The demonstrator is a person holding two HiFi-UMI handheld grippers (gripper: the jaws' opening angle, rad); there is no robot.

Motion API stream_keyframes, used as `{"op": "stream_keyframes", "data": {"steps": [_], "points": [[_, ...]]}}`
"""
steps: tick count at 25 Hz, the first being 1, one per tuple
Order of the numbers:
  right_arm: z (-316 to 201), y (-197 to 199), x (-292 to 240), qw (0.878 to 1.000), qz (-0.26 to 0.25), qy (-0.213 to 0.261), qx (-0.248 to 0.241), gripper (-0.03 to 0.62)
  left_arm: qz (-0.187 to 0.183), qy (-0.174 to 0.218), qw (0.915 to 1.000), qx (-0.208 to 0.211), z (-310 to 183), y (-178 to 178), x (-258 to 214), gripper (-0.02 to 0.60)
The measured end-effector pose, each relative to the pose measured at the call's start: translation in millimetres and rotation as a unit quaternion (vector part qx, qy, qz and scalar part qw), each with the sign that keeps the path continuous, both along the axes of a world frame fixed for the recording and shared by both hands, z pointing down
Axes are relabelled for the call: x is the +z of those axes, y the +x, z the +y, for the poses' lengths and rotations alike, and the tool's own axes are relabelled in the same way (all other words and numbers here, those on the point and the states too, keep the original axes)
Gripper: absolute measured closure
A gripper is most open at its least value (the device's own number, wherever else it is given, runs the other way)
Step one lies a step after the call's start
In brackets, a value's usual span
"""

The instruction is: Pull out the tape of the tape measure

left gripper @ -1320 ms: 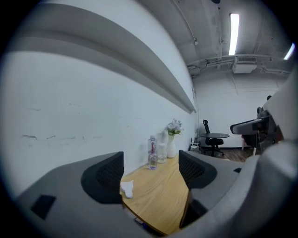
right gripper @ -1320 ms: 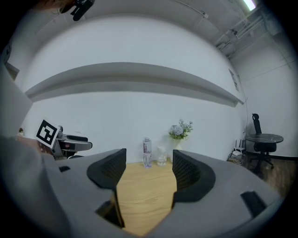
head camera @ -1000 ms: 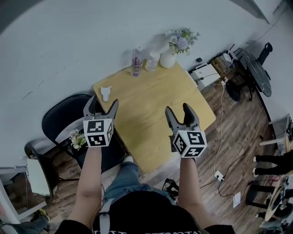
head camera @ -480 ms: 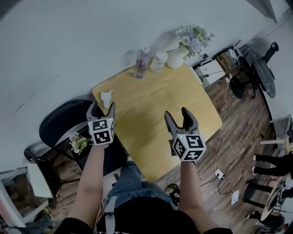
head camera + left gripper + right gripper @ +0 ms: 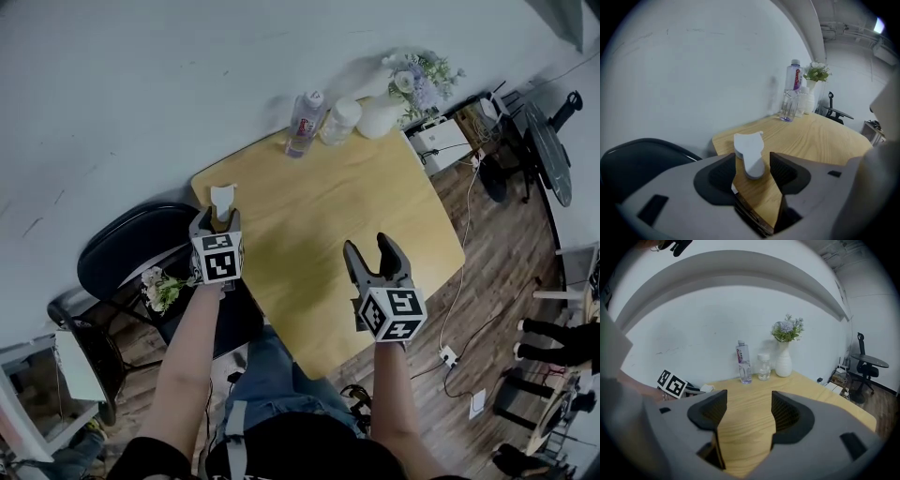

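Head view: the white tape measure (image 5: 221, 195) is sitting at the upper-left corner of the yellow worktop (image 5: 319, 234), with the left gripper (image 5: 217, 218) hovering right at it. The right gripper (image 5: 368, 249) is hanging over the lower middle of the worktop, well apart.

Left gripper view: the fingers (image 5: 722, 176) have just been closing in, tape measure lying between them, not pinched yet.

Right gripper view: its fingers (image 5: 792, 416) are gaping wide, only bare worktop showing between them.
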State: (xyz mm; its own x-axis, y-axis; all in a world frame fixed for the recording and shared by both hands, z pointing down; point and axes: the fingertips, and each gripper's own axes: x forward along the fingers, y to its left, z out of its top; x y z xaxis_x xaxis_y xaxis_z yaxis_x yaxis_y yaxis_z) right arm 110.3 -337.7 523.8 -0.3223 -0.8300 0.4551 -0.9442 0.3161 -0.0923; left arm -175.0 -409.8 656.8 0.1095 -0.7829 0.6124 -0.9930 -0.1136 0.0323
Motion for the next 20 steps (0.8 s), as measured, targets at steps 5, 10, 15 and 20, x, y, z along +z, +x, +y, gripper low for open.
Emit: {"op": "stream_keyframes", "data": {"steps": [5,10,15,20], "points": [[4,1,6,1.0,0.004,-0.011,-0.003,0.287,-0.002,-0.015,0.9998,-0.009,-6,0,7,0.379],[9,-2,5,1.0,0.005,-0.014,-0.006,0.287,0.008,-0.021,0.9997,-0.013,-7,-1,9,0.379],[17,-5,1,1.0,0.011,-0.014,-0.01,0.287,0.015,-0.043,0.9986,-0.026,-9,-3,9,0.393],[23,-5,-4,1.0,0.015,-0.012,-0.009,0.287,0.029,-0.069,0.9969,-0.026,-10,-7,8,0.437]]}}
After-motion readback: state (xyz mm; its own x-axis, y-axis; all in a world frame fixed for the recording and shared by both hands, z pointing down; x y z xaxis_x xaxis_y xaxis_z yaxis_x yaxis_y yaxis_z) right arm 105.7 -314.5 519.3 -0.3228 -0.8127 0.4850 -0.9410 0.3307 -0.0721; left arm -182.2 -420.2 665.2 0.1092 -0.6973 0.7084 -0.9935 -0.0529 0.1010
